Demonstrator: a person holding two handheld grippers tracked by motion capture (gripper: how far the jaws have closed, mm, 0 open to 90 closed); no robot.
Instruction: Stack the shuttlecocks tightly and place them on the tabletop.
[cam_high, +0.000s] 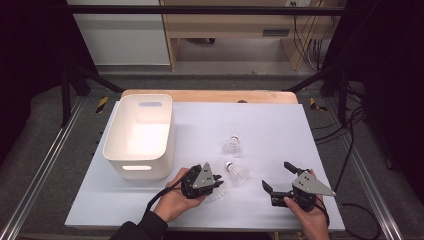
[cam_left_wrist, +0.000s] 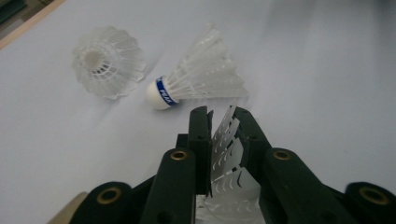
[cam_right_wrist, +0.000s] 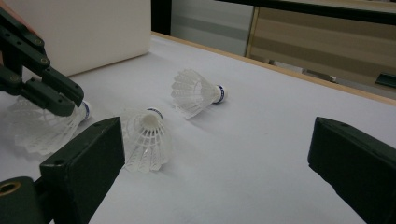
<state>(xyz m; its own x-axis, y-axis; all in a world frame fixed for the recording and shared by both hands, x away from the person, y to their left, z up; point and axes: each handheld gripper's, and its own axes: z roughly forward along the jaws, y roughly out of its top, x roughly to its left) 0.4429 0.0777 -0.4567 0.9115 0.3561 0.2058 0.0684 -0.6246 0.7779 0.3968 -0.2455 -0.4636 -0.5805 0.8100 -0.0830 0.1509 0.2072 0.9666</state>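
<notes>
Left gripper (cam_left_wrist: 223, 116) clamped on a shuttlecock's (cam_left_wrist: 226, 154) feather skirt, near the table's (cam_high: 280, 125) front edge; its cork is hidden. Right gripper (cam_high: 276, 176) spread wide, holding nothing.

A white sheet (cam_high: 280, 130) covers the desk (cam_high: 210, 96), whose wooden far edge shows beyond it. Grey carpet (cam_high: 50, 145) lies around, with metal rails (cam_high: 40, 175) running along the left and right sides. Black frame bars (cam_high: 200, 10) cross overhead and slant down at both sides. Far off stand a white cabinet (cam_high: 120, 35) on the left and a pale wooden shelf (cam_high: 235, 25); cables (cam_high: 305, 40) hang at the far right. Both sides are dark.
</notes>
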